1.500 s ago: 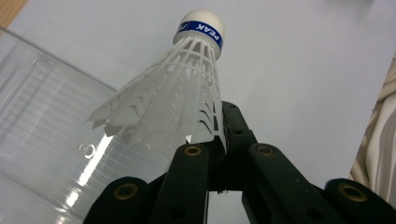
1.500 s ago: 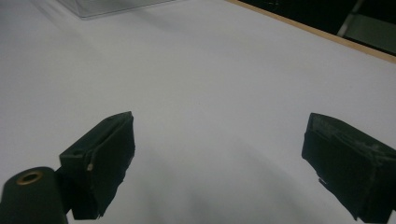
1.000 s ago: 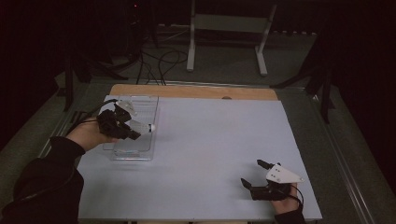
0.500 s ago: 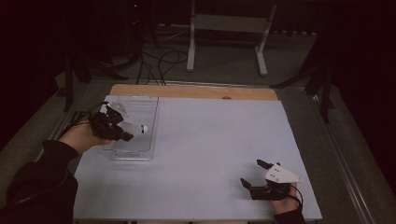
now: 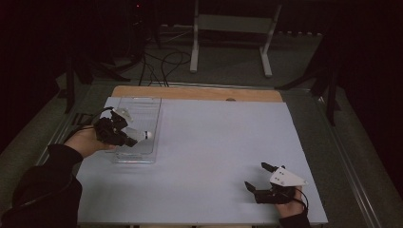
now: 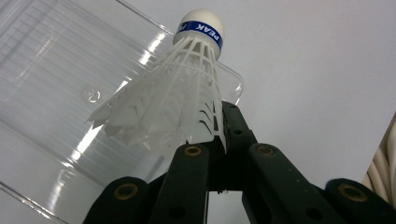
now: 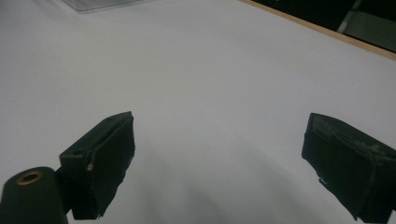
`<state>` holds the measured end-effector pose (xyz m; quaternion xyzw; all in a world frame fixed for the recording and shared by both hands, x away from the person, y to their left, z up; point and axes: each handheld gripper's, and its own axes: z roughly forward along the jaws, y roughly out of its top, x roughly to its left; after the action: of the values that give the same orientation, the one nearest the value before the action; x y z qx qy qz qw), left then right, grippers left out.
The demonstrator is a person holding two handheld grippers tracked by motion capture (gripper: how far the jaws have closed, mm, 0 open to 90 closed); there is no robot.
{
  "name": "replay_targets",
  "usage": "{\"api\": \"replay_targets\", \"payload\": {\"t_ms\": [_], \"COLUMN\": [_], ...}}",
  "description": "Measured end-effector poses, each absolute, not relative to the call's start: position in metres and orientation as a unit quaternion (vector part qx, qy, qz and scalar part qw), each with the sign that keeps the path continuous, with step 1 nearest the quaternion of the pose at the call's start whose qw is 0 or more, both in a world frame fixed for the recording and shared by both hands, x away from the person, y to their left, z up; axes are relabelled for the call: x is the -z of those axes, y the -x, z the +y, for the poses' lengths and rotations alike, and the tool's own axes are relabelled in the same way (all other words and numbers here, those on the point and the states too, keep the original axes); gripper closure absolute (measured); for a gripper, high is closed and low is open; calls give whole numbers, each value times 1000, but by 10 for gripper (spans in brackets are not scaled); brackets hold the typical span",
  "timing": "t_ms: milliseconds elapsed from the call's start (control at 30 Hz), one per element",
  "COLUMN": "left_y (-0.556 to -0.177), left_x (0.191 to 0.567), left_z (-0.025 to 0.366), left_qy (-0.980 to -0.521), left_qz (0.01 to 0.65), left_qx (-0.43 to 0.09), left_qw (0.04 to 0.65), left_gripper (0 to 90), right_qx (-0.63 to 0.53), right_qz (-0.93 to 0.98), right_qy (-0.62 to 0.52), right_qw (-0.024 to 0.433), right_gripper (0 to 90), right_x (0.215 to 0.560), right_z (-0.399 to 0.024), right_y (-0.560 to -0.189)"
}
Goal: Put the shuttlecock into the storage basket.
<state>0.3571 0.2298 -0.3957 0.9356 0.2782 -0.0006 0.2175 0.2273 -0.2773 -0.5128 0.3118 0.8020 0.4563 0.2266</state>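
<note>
Left gripper (image 5: 129, 137) clamps shuttlecock (image 6: 175, 95), level over tray (image 5: 142, 107).

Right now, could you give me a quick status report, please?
Left gripper shut on shuttlecock, over clear tray. Right gripper open, empty. Nothing in the way.

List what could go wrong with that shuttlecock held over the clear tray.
1. The left gripper is shut on the shuttlecock by the thin feather skirt alone; the feathers may crush or slip free.
2. The cork tip juts past the edge of the clear tray, so a release here could drop it onto the white table instead.
3. The right gripper rests open far off, too distant to catch anything.
</note>
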Motion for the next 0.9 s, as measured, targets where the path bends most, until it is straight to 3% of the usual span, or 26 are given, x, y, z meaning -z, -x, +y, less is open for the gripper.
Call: {"api": "replay_targets", "payload": {"t_ms": [900], "left_y": [-366], "left_x": [430], "left_z": [229], "left_qy": [-938], "left_qz": [289], "left_qx": [34], "left_qw": [186], "left_gripper": [900], "right_qx": [-453], "right_qz": [803], "right_qy": [-312], "right_qw": [228], "right_gripper": [95], "right_x": [513], "right_z": [-277], "right_y": [-227]}}
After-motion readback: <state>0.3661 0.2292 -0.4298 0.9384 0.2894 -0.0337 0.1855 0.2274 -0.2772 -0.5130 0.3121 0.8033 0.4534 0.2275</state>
